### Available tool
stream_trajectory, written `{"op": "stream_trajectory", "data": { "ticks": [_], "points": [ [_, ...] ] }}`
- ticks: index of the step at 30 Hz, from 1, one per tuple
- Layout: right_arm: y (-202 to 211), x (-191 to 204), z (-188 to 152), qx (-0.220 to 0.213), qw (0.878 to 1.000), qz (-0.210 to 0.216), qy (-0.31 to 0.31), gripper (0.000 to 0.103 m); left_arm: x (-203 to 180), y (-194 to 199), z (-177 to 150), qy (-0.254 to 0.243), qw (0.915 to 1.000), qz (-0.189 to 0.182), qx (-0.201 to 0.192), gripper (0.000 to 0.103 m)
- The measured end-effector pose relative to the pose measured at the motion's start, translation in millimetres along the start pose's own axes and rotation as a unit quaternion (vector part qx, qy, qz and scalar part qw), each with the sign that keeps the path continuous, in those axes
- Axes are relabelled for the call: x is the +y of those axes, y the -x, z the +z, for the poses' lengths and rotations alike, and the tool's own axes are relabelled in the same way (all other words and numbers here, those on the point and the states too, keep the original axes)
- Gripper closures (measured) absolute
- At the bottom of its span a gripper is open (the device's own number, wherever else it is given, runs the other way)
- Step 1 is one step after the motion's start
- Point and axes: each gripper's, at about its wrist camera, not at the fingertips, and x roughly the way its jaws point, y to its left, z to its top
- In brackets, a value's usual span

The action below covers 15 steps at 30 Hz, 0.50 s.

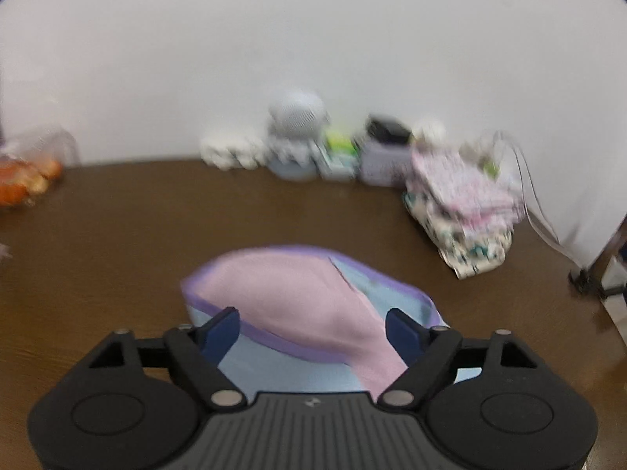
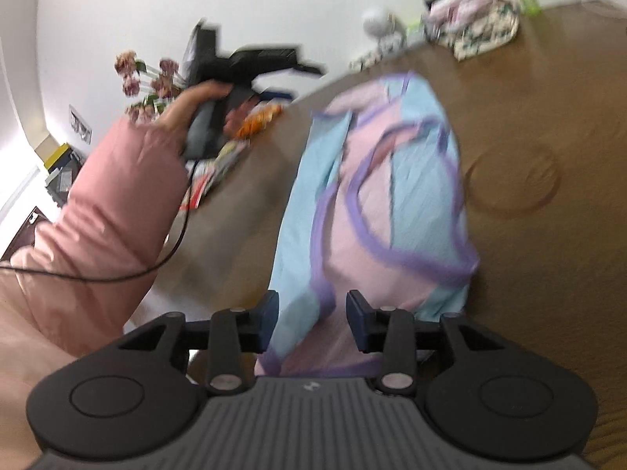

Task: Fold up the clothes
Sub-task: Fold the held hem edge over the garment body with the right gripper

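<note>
The pink-and-blue garment [image 2: 376, 196] lies partly folded, near on the brown table [image 1: 117, 235]. The left gripper [image 1: 313, 325] is spread wide; the right gripper [image 2: 312, 313] stands parted, cloth between, unpinched. Regrasping at matching edges should keep the fold square.

right tool [image 2: 312, 319] parted around pastel garment [image 2: 376, 196] on brown table [image 2: 548, 125]; pink sleeve [image 2: 109, 203] left

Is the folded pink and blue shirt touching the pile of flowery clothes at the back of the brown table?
Apart. The left wrist view shows bare brown table between the pink and blue shirt and the flowery pile.
</note>
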Motion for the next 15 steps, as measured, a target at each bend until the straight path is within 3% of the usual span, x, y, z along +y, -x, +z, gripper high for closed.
{"op": "stream_trajectory", "data": {
  "ticks": [2, 3, 4, 5, 6, 7, 8, 15],
  "points": [
    [6, 1, 9, -0.012, 1.000, -0.004, 0.010, 0.063, 11, 4, -4, -0.003, 0.9998, 0.017, -0.003, 0.024],
    [8, 2, 13, -0.017, 1.000, -0.006, 0.016, 0.063, 15, 3, -7, -0.007, 0.9996, 0.026, -0.001, 0.032],
    [5, 5, 20, -0.018, 0.999, -0.006, 0.028, 0.063, 17, -2, -12, -0.014, 0.9993, 0.033, 0.008, 0.052],
    [0, 12, 26, -0.016, 0.999, -0.004, 0.044, 0.064, 19, -8, -16, -0.021, 0.9989, 0.040, 0.016, 0.065],
    [-7, 19, 31, -0.013, 0.998, 0.001, 0.062, 0.072, 20, -13, -21, -0.027, 0.9984, 0.044, 0.024, 0.089],
    [-12, 23, 35, -0.010, 0.997, 0.001, 0.075, 0.082, 20, -21, -25, -0.028, 0.9982, 0.042, 0.031, 0.097],
    [-20, 30, 39, -0.004, 0.996, 0.000, 0.089, 0.099, 20, -29, -29, -0.030, 0.9980, 0.041, 0.038, 0.096],
    [-69, 35, 42, 0.056, 0.992, -0.006, 0.117, 0.099, 7, -62, -40, -0.043, 0.9982, 0.002, 0.042, 0.092]
  ]
}}
